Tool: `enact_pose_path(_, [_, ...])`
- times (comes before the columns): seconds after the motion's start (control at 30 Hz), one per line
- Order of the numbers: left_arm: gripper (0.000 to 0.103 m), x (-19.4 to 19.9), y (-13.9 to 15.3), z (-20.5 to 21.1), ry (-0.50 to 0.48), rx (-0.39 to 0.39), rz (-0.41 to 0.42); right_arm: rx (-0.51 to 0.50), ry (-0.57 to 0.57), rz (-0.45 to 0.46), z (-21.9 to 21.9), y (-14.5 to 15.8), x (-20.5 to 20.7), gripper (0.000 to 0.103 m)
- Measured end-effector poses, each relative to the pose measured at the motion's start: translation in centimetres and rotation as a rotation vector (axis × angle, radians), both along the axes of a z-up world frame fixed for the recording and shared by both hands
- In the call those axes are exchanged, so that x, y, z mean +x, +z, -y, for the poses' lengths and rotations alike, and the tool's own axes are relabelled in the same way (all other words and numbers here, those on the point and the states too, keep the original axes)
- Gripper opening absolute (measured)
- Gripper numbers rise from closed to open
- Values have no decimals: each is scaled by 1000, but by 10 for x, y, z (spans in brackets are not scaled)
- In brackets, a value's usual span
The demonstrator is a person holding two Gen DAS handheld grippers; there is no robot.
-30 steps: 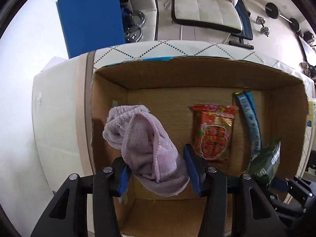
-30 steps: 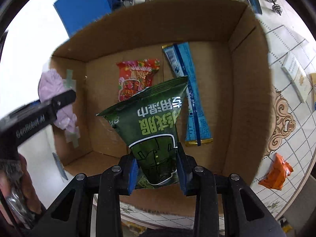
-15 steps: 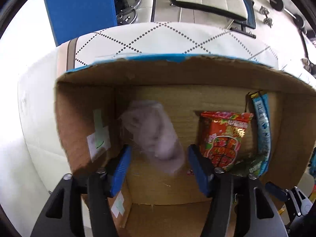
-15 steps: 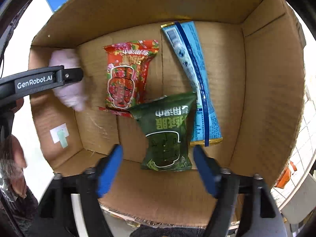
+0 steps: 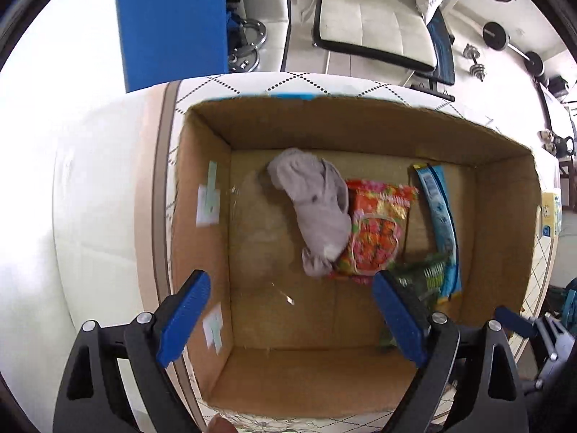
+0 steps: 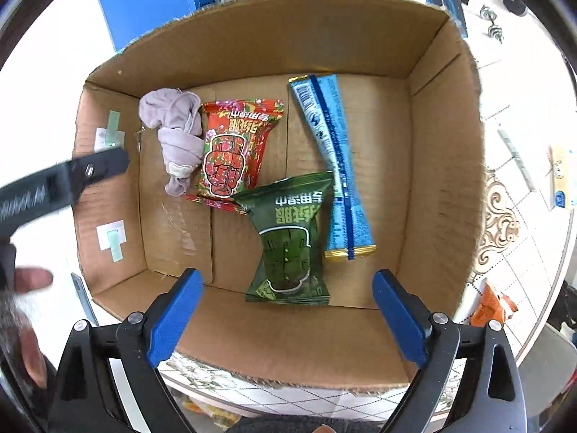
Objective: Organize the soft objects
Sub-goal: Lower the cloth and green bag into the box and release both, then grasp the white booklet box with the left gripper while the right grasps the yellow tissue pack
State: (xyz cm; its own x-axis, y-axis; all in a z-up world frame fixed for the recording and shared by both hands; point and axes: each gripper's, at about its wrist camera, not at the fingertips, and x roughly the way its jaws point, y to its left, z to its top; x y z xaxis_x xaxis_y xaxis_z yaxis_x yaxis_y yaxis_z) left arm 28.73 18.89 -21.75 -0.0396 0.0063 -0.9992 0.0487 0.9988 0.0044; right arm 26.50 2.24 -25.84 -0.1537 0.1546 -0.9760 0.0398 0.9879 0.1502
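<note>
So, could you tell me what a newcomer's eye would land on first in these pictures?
The open cardboard box fills both views. On its floor lie a red snack packet, a green packet overlapping its corner, a long blue packet to the right and a crumpled lilac cloth to the left. Both grippers' blue jaws are opening over the box, nothing between them.

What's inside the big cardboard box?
Inside the cardboard box lie a lilac cloth, a red packet, a green packet and a long blue packet. The green packet overlaps the red one's corner, hiding whatever lies beneath.
</note>
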Motion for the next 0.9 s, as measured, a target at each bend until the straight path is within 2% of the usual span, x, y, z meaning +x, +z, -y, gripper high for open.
enact_pose_path(0.3, [92,-65,37,0,68,-22,110,-43,19,95,9,33,-38,97])
enact_pose_path(0.5, [92,-101,68,9,59,8,186,-44,12,158,12,55,-66,97])
enact_pose_path(0.7, [92,-126,93,22,34,22,229,-47,27,226,19,86,-88,97])
enact_pose_path(0.9, [92,-132,117,35,52,-34,255,12,1,251,39,105,-99,97])
